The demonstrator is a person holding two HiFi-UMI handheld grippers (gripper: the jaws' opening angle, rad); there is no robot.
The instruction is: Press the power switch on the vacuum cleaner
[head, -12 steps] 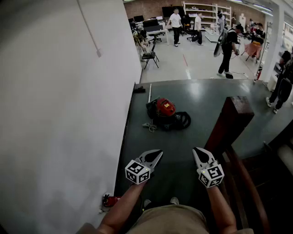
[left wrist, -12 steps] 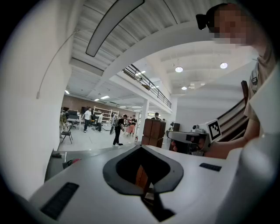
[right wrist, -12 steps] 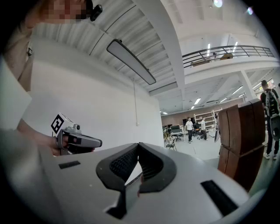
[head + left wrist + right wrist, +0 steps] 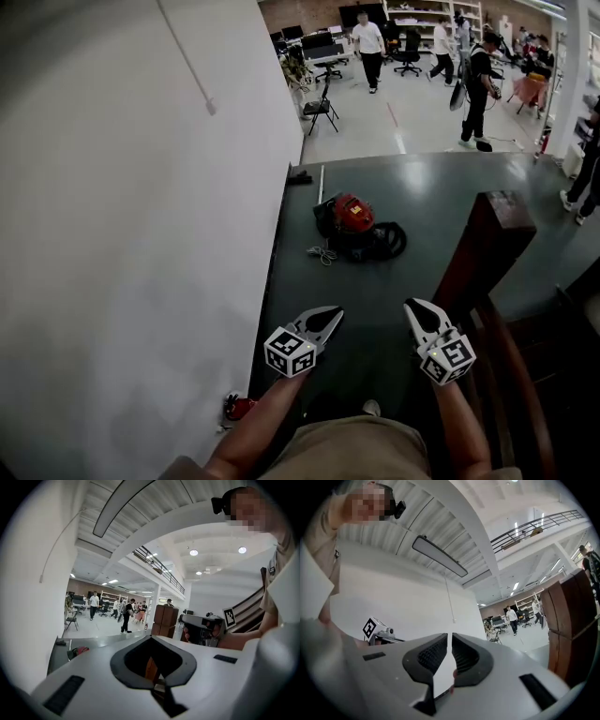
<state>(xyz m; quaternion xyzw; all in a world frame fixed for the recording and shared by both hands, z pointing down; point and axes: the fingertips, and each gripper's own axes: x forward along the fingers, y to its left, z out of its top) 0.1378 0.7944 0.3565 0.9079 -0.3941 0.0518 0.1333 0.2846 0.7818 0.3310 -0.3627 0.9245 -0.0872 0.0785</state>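
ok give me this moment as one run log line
vacuum cleaner: on floor ahead, untouched | left gripper: shut, empty | right gripper: shut, empty | press: not yet done

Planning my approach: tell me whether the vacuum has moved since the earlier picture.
No. The vacuum lies just as far from the white strip on the floor as before. Both have shifted right together, so only the view moved.

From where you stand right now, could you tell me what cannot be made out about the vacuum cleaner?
- Power switch: in the head view the vacuum cleaner is too small to show it.
- Left gripper view: the body of the left gripper hides most of it.
- Right gripper view: the vacuum cleaner is outside the frame.
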